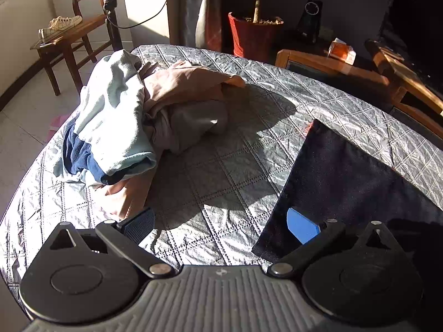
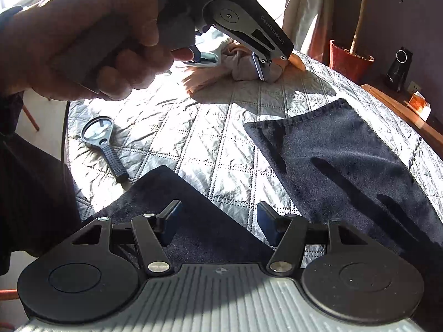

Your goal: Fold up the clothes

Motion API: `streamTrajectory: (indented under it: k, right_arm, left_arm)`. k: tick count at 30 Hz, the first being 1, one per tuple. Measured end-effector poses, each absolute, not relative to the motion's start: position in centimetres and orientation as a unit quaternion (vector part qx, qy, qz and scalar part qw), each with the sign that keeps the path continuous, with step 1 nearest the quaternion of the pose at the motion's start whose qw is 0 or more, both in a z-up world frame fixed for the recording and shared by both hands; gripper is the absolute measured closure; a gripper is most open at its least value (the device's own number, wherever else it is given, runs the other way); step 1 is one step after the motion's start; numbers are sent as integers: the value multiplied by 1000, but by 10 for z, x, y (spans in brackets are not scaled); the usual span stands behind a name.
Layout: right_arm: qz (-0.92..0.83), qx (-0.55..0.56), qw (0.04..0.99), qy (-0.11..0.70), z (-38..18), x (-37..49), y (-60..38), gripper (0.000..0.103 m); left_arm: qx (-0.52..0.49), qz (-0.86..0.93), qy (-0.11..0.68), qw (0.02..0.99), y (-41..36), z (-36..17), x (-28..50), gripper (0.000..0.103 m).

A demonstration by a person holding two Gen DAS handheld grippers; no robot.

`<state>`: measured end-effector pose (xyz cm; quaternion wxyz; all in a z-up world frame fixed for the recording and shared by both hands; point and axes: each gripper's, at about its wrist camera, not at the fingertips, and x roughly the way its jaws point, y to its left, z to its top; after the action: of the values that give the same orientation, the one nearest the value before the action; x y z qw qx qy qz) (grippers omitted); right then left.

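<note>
A dark navy garment [image 2: 346, 160] lies flat on the grey quilted cover [image 2: 207, 144], and a navy flap [image 2: 193, 215] reaches under my right gripper [image 2: 218, 224]. That gripper is open, with only cloth below its pads. A hand [image 2: 83, 41] holds my left gripper [image 2: 232, 62] higher up, in front of the pile. In the left wrist view the left gripper [image 1: 220, 224] stands wide open, its blue pad [image 1: 301, 225] over the navy garment's [image 1: 346, 179] edge. A pile of crumpled clothes [image 1: 124, 110], pale blue, beige, grey and navy, sits at the far left.
A magnifying glass [image 2: 102, 138] lies on the cover at the left. Beyond the bed stand a wooden chair with a shoe [image 1: 61, 25], a red plant pot [image 1: 254, 36] and a wooden cabinet [image 1: 332, 66]. Bare quilt [image 1: 221, 166] separates pile and garment.
</note>
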<state>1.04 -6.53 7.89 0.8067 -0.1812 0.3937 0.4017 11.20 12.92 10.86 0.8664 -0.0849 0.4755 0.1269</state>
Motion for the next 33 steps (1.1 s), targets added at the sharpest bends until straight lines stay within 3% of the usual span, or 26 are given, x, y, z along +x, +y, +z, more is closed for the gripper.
streamTrajectory:
  k: [3, 4, 5, 7, 8, 11, 16, 19, 21, 26, 29, 33]
  right_arm:
    - [410, -170, 776, 448, 53, 33, -53, 38]
    - [414, -170, 763, 466, 44, 39, -50, 49]
    - [422, -186, 749, 476, 39, 37, -46, 70]
    - [433, -211, 744, 464, 39, 26, -45, 83]
    - [439, -213, 742, 461, 42, 21, -47, 100]
    - [432, -212, 765, 427, 58, 11, -56, 100]
    - [335, -156, 888, 273, 117, -11, -80, 99]
    - [344, -220, 860, 305, 100, -19, -66, 76]
    - [326, -278, 852, 302, 83, -27, -57, 73]
    - [342, -223, 858, 312, 82, -44, -55, 63]
    - [380, -252, 836, 305, 72, -63, -38, 46]
    - [398, -264, 811, 339, 45, -63, -15, 45]
  left_arm:
    - [-85, 127, 475, 866, 130, 108, 113, 1]
    - [-85, 127, 476, 866, 130, 108, 113, 1]
    - [-85, 126, 476, 866, 130, 108, 113, 1]
    - [-83, 124, 476, 867, 130, 108, 113, 1]
    - [-83, 124, 476, 867, 130, 108, 113, 1]
    - [-87, 125, 475, 867, 130, 109, 112, 1]
    - [-88, 127, 475, 866, 131, 109, 112, 1]
    - [-89, 126, 475, 866, 131, 110, 112, 1]
    - [-87, 124, 475, 867, 129, 110, 112, 1]
    - [-95, 131, 473, 866, 135, 110, 113, 1]
    - [-99, 135, 471, 866, 138, 111, 112, 1]
    - [-88, 132, 474, 866, 135, 110, 112, 1]
